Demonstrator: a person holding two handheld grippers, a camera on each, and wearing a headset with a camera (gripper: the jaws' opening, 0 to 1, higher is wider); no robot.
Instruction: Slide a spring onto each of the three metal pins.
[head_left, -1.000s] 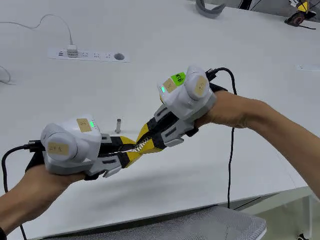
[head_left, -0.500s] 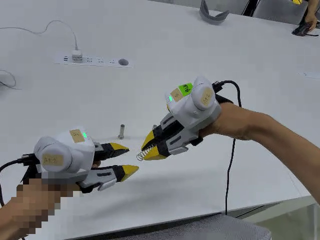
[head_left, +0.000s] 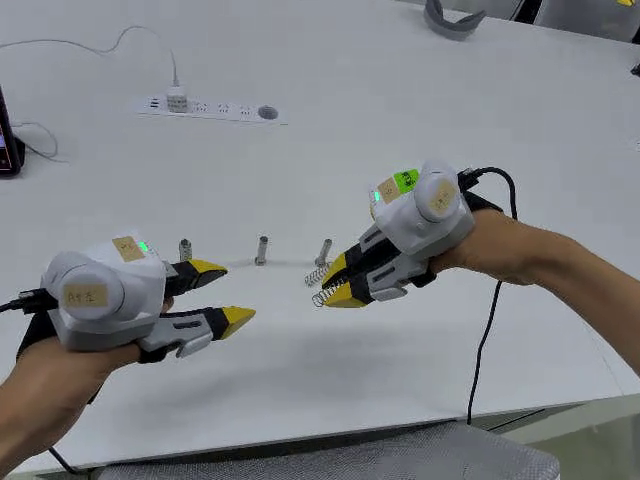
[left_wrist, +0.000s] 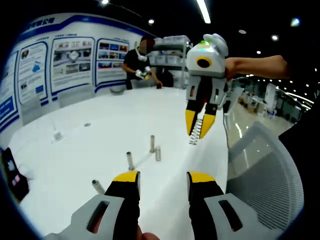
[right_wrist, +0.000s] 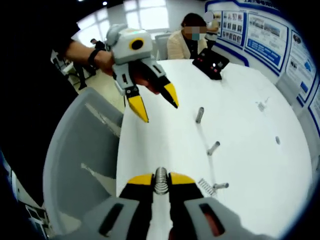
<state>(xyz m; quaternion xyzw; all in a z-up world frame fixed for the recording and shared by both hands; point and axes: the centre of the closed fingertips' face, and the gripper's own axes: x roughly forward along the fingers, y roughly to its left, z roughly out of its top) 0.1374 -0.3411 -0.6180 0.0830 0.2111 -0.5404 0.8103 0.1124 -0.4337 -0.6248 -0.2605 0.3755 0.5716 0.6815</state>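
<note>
Head view: a white workbench (head_left: 420, 120) carries three short upright metal pins in a row, namely the left pin (head_left: 185, 248), the middle pin (head_left: 262, 249) and the right pin (head_left: 324, 251).
Right gripper (head_left: 338, 284): its yellow-tipped jaws are clenched on a small coiled metal spring (head_left: 320, 297), whose free end juts out past the tips.
Held spring's place: above the table, near the right pin and on the person's side of it.
Right gripper view: the coil (right_wrist: 160, 181) is pinched between the two jaws.
Left gripper (head_left: 229, 292): jaws spread apart with nothing between them, near the left pin.
Second spring (head_left: 315, 272): loose on the table, just beside the right pin's base.
Background: a white power strip (head_left: 210, 108) lies far back on the workbench.
</note>
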